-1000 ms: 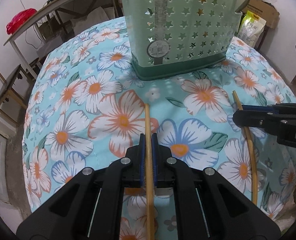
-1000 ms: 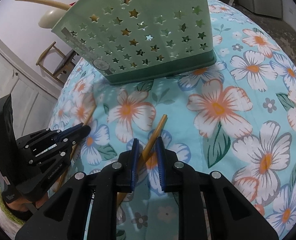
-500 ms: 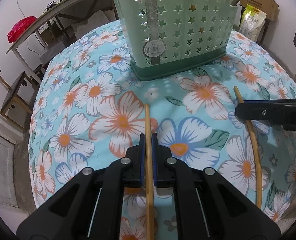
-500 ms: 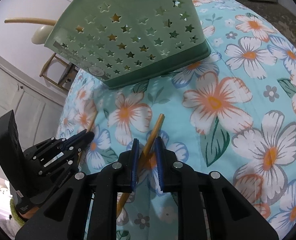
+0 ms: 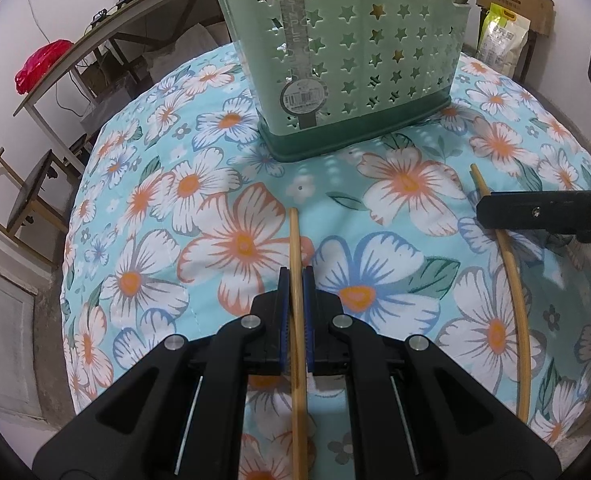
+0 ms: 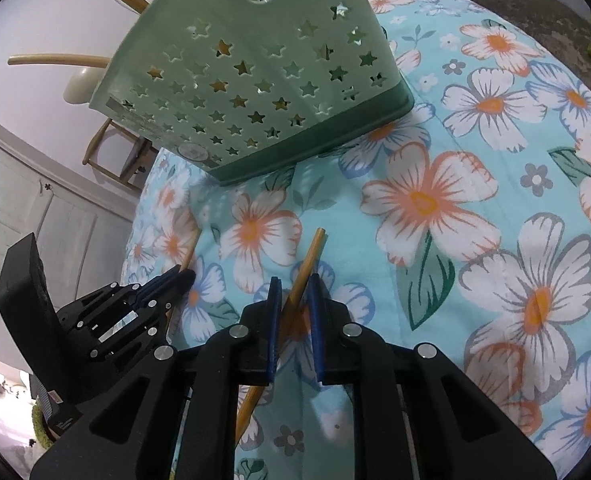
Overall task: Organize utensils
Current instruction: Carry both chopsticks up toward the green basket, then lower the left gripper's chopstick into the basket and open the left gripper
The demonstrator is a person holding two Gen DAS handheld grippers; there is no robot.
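Progress: early to middle, by my judgement. Some long-handled utensils already stand in the green caddy (image 6: 255,92), and two chopsticks are not yet in it.
Left: both chopsticks need carrying to the caddy and dropping in.
Left tongs (image 5: 295,280): clenched on the left chopstick (image 5: 295,248), which runs straight forward between the blue pads toward the caddy.
Right tongs (image 6: 293,292): the jaws have just been closing around the right chopstick (image 6: 309,260), which crosses between the pads at a slant; a gap shows on one side, so I cannot tell whether it is firmly gripped.
Chopsticks: thin, pale bamboo, plain and smooth, well apart from each other.
Caddy: mint plastic pierced with star holes, darker base, upright on the floral cloth (image 5: 375,208) covering the desk.
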